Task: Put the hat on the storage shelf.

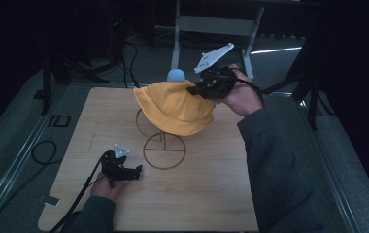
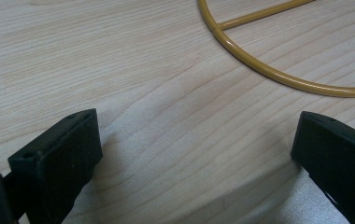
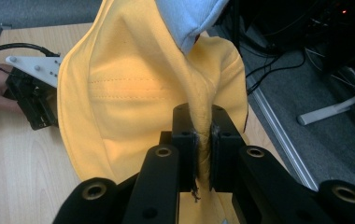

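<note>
Right gripper view: right tool [image 3: 202, 140] pinches the yellow hat's [image 3: 119, 93] brim; keep that pinch firm while draping it over the stand [image 1: 164, 151]. Left tool [image 1: 135, 172] rests spread.

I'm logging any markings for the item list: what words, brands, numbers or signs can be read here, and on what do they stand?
None can be read.
Yellow hat: plain fabric with stitch lines, no print or label showing.
Wire stand: bare metal, no marking.
Wooden table: only grain.
Right claw, shut on the hat's fabric: black parts with screw holes, no lettering.
Left claw, open over the table: unmarked.
</note>
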`<action>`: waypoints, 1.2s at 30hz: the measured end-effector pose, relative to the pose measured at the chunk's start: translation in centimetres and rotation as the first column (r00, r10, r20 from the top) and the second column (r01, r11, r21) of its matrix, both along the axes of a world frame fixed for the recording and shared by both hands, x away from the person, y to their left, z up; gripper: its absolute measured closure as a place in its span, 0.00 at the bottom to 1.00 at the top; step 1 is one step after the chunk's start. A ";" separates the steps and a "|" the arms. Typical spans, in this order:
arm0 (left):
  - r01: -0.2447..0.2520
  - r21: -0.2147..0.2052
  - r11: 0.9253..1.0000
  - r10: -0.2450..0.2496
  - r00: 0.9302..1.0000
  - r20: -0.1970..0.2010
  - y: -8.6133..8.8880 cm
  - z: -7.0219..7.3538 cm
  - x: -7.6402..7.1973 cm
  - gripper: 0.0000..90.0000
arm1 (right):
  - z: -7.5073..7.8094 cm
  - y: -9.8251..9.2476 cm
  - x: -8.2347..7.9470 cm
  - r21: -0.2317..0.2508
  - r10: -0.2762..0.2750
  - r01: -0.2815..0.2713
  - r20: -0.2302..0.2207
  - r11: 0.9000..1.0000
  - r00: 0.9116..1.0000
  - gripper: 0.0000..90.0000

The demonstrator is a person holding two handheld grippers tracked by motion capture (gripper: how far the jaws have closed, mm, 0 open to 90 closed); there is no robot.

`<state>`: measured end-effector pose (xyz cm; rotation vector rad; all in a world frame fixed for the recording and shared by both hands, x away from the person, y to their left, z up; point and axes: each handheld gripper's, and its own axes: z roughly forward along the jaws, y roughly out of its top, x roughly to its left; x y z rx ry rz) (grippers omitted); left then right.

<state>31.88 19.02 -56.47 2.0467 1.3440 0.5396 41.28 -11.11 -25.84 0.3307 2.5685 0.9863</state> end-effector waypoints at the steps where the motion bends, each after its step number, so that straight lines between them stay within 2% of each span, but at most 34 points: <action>1: 0.003 0.002 1.000 -0.003 1.000 -0.001 0.0 0.0 0.0 0.02 | 0.0 0.3 0.0 -0.009 0.003 -0.003 0.003 1.000 1.000 0.92; 6: 0.002 0.001 1.000 -0.002 1.000 -0.001 0.0 0.0 0.0 0.02 | -0.1 2.2 0.0 -0.054 0.018 -0.018 0.000 0.998 1.000 0.92; 22: -0.001 -0.002 1.000 0.001 1.000 0.002 0.0 0.0 0.0 0.02 | -0.6 5.1 0.4 -0.099 0.043 -0.045 -0.027 0.994 0.999 0.90; 36: -0.004 -0.005 1.000 0.004 1.000 0.003 0.0 0.0 0.0 0.02 | -2.5 9.2 0.0 -0.152 0.093 -0.101 -0.059 0.983 0.994 0.87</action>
